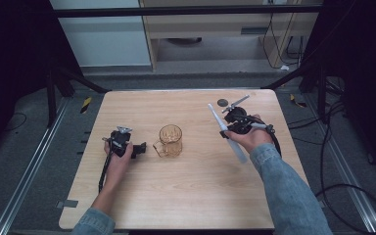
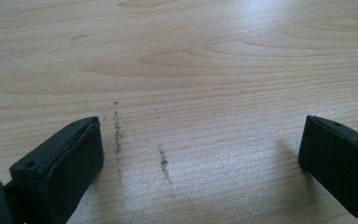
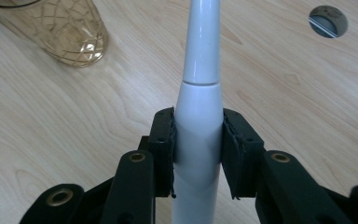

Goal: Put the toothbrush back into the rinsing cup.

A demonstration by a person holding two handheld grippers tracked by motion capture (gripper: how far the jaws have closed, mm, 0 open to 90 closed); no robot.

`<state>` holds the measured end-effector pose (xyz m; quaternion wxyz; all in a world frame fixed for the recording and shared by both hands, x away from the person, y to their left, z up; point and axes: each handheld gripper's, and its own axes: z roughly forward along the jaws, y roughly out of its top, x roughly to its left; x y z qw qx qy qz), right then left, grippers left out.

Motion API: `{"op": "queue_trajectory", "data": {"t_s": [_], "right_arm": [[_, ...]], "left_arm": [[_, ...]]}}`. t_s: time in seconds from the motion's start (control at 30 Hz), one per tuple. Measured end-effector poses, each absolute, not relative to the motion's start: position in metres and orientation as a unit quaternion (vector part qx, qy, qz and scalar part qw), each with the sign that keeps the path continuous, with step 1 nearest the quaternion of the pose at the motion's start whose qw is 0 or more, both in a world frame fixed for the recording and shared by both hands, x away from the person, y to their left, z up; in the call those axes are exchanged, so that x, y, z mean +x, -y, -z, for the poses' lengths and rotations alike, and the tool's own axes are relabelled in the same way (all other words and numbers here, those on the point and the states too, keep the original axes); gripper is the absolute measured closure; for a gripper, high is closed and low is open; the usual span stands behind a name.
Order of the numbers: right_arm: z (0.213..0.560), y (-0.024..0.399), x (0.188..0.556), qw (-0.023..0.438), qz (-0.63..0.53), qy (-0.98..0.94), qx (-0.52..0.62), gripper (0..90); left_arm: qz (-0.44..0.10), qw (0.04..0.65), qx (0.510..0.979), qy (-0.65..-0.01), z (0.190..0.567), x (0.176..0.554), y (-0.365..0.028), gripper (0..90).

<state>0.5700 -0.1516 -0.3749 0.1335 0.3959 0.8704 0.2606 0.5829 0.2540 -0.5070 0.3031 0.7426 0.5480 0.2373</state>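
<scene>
Across the wooden tabletop (image 1: pixel 186 196) I see both of my tools at work, well apart from each other. Near the middle stands an amber glass mug (image 1: pixel 170 140), upright, its handle turned toward my left gripper (image 1: pixel 139 148), which rests just beside it on the wood. That gripper's jaws stand wide apart over bare, faintly scuffed grain with nothing between them. My right gripper (image 3: pixel 197 154), on the right side, has its jaws clamped on a long white stick-like tool (image 3: pixel 198 135), gripped at its thicker lower body; the slim end points toward the far edge. A small dark round hole (image 1: pixel 222 102) sits just beyond it.
</scene>
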Motion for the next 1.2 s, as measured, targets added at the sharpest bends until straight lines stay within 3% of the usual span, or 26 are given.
{"op": "queue_trajectory", "data": {"t_s": [1.2], "right_arm": [[0.37,0.15,0.579,0.158,-0.31,-0.842,0.413,67.1]], "left_arm": [[-0.237,0.303,0.743,-0.548,0.507,0.583,-0.254,0.0]]}}
